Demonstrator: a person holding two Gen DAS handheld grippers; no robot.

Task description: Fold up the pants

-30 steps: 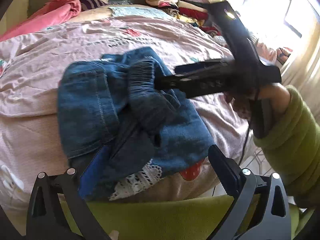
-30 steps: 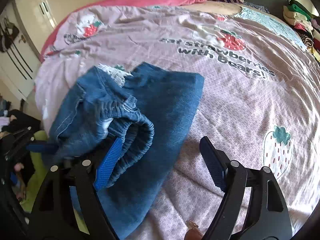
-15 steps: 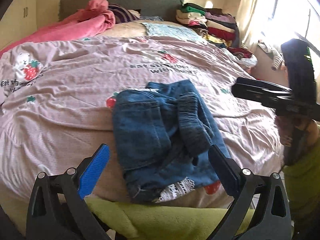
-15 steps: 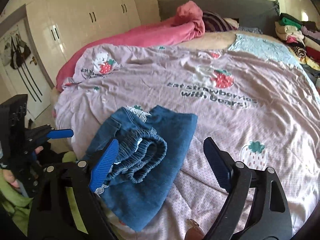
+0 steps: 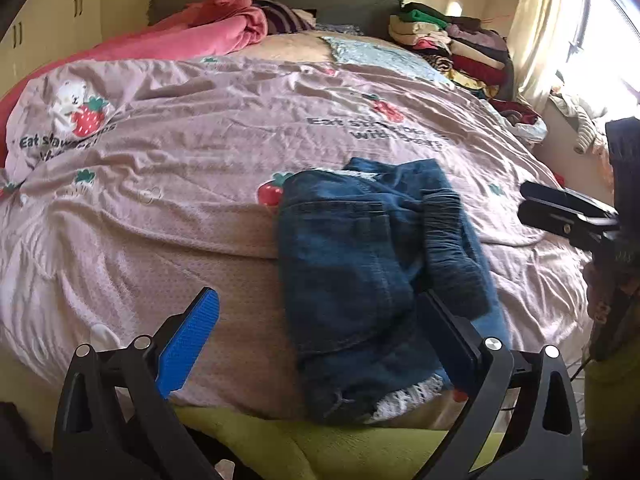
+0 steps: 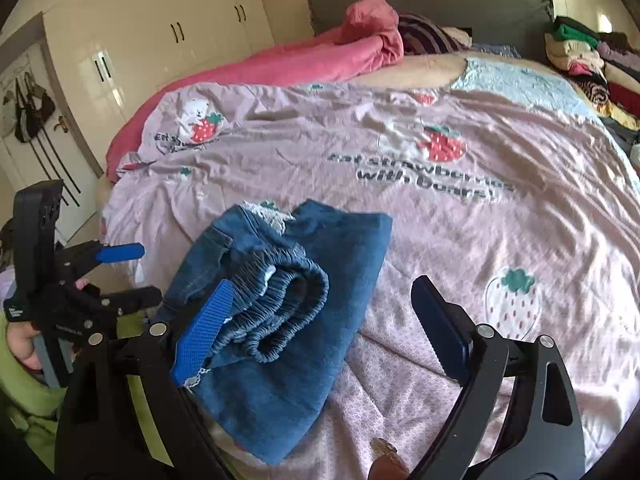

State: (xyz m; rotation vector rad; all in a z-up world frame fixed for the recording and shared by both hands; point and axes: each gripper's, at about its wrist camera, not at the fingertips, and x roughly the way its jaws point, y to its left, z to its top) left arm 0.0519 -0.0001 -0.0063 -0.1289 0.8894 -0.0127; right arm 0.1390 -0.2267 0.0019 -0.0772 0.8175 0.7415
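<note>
Lying folded near the bed's front edge, the denim pants (image 5: 360, 264) rest on the pink strawberry bedspread (image 5: 180, 200), elastic waistband (image 6: 276, 308) bunched on top. Left hand-held gripper (image 5: 320, 344) hangs open above them w/ nothing between its jaws. Right hand-held gripper (image 6: 320, 336) has just been opening; jaws wide, empty, clear of the fabric.

Bedspread (image 6: 500, 240) beyond jeans (image 6: 304, 320) open; clothes pile (image 5: 452, 46) far.
</note>
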